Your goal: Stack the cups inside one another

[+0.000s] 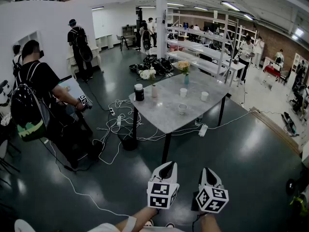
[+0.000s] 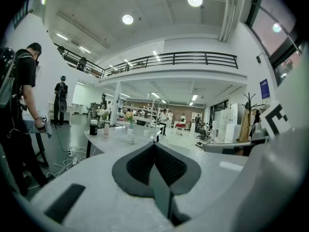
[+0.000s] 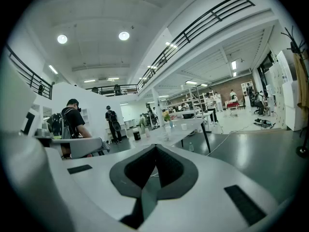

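Left tool (image 1: 167, 165): clenched, empty, over the floor. Right tool (image 1: 207, 171): clenched, empty, just beside it. Near cup (image 1: 182, 109), far cup (image 1: 183, 92), right cup (image 1: 204, 96): upright, apart, unstacked on the desk (image 1: 164, 117), well ahead of both tools. Black jar (image 1: 139, 92), flower vase (image 1: 185, 72): same desk.

One grey marble-top table (image 1: 164, 117). Three cups on it: two small white cups (image 1: 183, 92) (image 1: 204, 96) around 1 o'clock, one greyish cup (image 1: 182, 109) at 6. One black lidded canister (image 1: 139, 92) at 9, one pale bottle (image 1: 154, 91), one flower vase (image 1: 186, 77) at 12.
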A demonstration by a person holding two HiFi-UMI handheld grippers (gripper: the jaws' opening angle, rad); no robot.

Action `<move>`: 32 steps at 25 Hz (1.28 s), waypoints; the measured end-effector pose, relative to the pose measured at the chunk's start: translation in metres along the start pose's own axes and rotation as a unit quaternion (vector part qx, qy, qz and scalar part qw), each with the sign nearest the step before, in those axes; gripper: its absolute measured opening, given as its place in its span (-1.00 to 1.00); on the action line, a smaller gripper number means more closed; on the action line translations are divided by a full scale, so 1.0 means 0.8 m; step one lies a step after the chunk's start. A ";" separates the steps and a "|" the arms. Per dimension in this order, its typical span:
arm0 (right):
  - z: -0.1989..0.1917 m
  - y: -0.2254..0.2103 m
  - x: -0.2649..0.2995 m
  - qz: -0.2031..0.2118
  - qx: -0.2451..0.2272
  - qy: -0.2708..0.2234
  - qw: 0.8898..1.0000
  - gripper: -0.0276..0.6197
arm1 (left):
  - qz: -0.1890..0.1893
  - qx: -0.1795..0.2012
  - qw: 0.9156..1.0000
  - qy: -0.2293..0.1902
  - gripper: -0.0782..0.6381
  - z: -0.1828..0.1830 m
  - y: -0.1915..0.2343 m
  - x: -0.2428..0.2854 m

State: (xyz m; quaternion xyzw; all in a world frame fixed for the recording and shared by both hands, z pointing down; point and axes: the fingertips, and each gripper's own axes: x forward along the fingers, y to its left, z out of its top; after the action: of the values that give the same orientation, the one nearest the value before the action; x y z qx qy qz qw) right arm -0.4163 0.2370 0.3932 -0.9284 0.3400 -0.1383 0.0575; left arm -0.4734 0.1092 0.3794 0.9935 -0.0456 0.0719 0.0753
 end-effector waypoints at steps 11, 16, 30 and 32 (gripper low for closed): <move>0.001 -0.029 0.011 0.002 0.007 0.002 1.000 -0.90 | 0.001 0.003 1.000 0.005 -0.79 -0.006 -0.018 0.028; 0.011 -0.053 0.021 -0.002 0.015 -0.002 1.000 -0.89 | 0.004 0.002 1.000 0.003 -0.79 0.000 -0.027 0.050; 0.003 -0.153 0.022 -0.014 0.024 0.018 0.999 -0.89 | 0.029 0.004 1.000 0.004 -0.79 -0.011 -0.071 0.104; -0.001 -0.158 0.028 -0.012 0.028 0.025 0.999 -0.89 | 0.031 0.004 0.999 0.012 -0.79 -0.018 -0.071 0.111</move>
State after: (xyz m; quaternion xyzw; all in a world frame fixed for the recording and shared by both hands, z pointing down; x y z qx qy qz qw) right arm -0.3223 0.3189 0.4243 -0.9266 0.3266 -0.1715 0.0734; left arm -0.3819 0.1605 0.3985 0.9909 -0.0754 0.0866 0.0699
